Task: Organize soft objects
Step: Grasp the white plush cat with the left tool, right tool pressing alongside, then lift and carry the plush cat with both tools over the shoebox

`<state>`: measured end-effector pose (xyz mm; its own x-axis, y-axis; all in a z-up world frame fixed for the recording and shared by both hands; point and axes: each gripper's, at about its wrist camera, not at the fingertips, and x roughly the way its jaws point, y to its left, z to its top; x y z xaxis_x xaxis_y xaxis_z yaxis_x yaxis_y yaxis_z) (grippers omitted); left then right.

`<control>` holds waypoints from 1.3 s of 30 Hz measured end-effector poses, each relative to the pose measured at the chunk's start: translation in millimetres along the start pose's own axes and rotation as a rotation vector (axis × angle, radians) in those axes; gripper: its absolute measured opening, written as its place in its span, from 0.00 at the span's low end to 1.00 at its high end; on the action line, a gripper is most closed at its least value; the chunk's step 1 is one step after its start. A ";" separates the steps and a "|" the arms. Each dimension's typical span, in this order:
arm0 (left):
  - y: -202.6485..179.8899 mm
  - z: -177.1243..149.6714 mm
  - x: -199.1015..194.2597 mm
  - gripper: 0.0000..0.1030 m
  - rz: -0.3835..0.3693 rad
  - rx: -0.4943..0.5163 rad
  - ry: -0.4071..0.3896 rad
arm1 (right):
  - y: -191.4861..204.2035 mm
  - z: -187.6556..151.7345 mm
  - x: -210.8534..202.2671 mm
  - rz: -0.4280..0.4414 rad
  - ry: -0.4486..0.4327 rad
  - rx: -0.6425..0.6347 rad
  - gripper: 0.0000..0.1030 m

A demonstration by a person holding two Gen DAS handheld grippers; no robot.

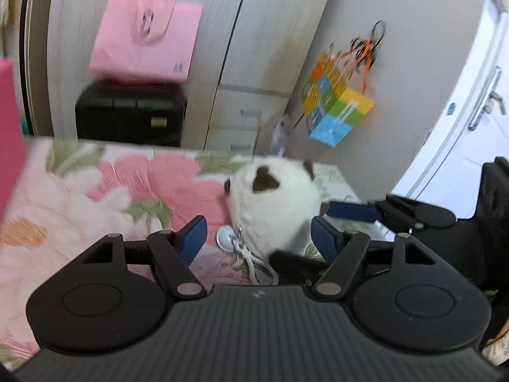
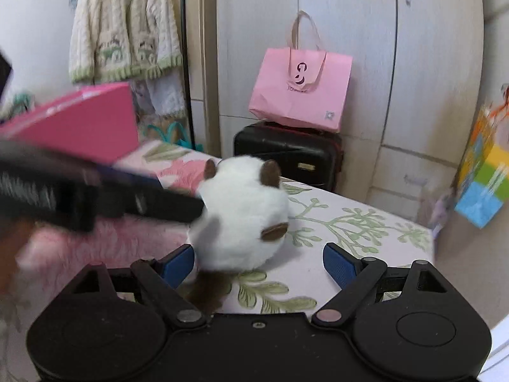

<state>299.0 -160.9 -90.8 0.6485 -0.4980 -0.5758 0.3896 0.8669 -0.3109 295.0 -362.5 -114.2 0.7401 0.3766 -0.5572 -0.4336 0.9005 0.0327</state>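
A white plush toy (image 1: 273,203) with brown ears and patches lies on the flowered bed sheet (image 1: 95,197). My left gripper (image 1: 259,238) is open around its near side. The right pad sits close against the fur and the left pad stands clear of it. A white cord and a small round tag (image 1: 226,238) hang from the toy. In the right wrist view the same plush toy (image 2: 241,216) sits between the wide-open fingers of my right gripper (image 2: 259,267), nearer the left finger. Its brown tail (image 2: 210,286) points toward me. The left gripper's dark, blurred finger (image 2: 152,197) reaches the toy from the left.
A pink box (image 2: 79,124) and a pink fluffy cover (image 2: 111,242) lie on the bed's left. Behind the bed, a pink paper bag (image 2: 302,89) rests on a black suitcase (image 2: 286,156) against the wardrobe. A colourful bag (image 1: 337,108) hangs at right, and a knitted cardigan (image 2: 124,31) at left.
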 end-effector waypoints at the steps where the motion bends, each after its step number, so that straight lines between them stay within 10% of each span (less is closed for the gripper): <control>1: 0.8 0.3 7.3 0.68 0.002 -0.004 0.025 | -2.0 0.7 3.2 0.030 -0.001 -0.004 0.88; 9: 1.1 1.9 20.8 0.63 -0.026 -0.021 0.030 | -7.9 5.5 26.7 0.172 0.045 0.015 0.87; 17: -7.4 1.5 10.7 0.52 -0.031 0.031 0.023 | -2.8 2.6 20.8 0.135 0.007 0.014 0.64; 39: -29.1 -40.1 -108.8 0.51 0.009 0.086 -0.014 | 83.3 -13.4 -55.8 0.124 -0.057 0.043 0.61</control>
<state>190.9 -131.0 -49.5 0.6609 -0.4906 -0.5679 0.4379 0.8667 -0.2390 210.7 -311.4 -91.6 0.7108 0.4964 -0.4984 -0.5022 0.8542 0.1346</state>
